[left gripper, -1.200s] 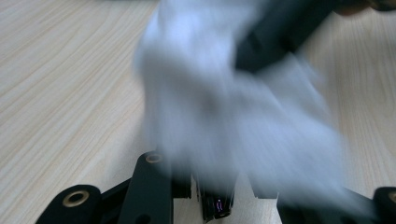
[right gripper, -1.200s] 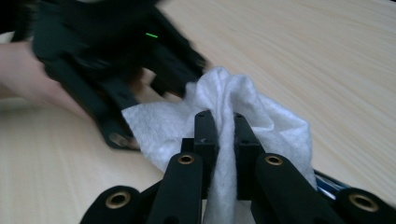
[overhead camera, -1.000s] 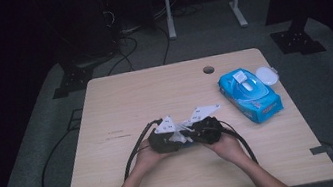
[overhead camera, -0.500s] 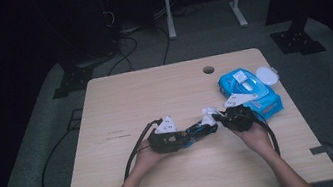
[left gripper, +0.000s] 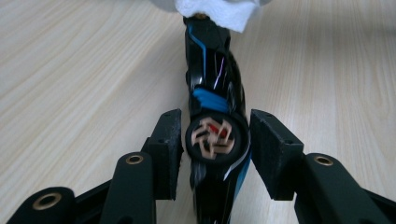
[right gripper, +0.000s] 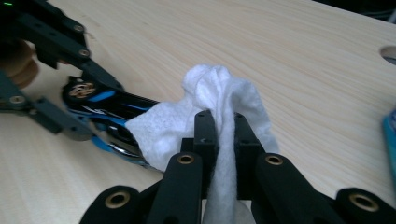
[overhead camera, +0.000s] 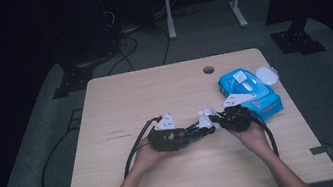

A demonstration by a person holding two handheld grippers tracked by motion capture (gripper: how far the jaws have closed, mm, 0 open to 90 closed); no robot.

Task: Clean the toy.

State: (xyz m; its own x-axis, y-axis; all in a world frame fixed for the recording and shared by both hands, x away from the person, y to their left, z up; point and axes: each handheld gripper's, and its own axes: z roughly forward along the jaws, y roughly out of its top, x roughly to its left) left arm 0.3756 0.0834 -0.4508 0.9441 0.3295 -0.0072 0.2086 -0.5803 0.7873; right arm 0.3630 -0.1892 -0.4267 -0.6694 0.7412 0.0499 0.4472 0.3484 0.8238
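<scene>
A glossy black-and-blue object (left gripper: 212,79) with a round copper emblem on its near end lies between the pads of my left gripper (left gripper: 215,144). The jaws have just been opening, and a thin gap shows on each side of the round end. In the high view, the left gripper (overhead camera: 196,133) points right near the table's middle. My right gripper (right gripper: 225,121) is shut on a white wipe (right gripper: 219,88), which drapes over the object's far end (right gripper: 112,105). From above, the right gripper (overhead camera: 213,117) and the wipe (overhead camera: 204,117) sit just right of the left one.
A blue wipes pack (overhead camera: 248,93) lies just behind my right hand, with a white lid (overhead camera: 266,75) beside it. The wooden table (overhead camera: 154,90) has a round hole (overhead camera: 208,70) near its far edge. Black cables trail from both grippers toward the front edge.
My right hand has moved right and a little away from me, toward the blue pack, with the wipe in its jaws. The left hand has stayed put.
</scene>
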